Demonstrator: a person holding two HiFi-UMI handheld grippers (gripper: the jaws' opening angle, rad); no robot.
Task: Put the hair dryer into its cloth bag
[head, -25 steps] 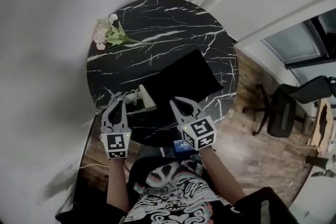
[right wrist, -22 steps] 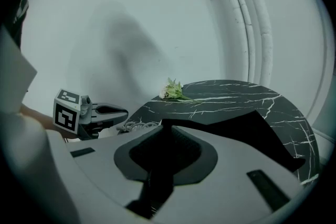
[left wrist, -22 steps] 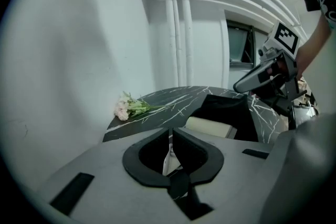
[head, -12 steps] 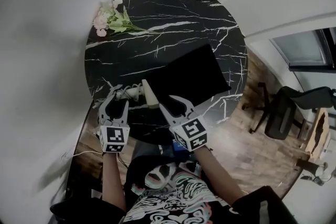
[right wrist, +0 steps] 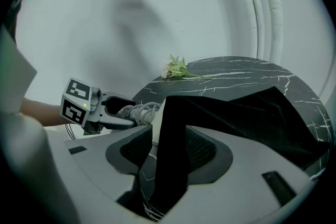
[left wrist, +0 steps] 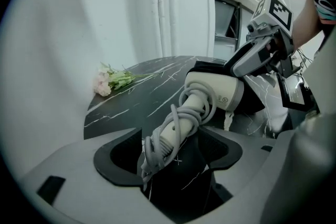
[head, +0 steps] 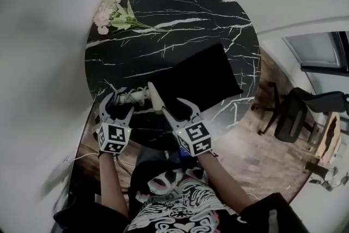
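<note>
**Both grippers released; hair dryer outside bag**

The hair dryer (head: 148, 97) lies at the near edge of the round marble table (head: 163, 8). Its cord is wound round the handle and its head rests against the near corner of the cloth bag (head: 202, 76), which lies flat.

Left gripper (head: 117, 98): the jaws have just been opening and stand apart. The wrapped handle is between them, unpressed.

Right gripper (head: 172, 105): the jaws have just been opening and stand wide. The bag's edge is between them, not pinched.

Flowers (head: 112, 13) lie at the far left rim.
</note>
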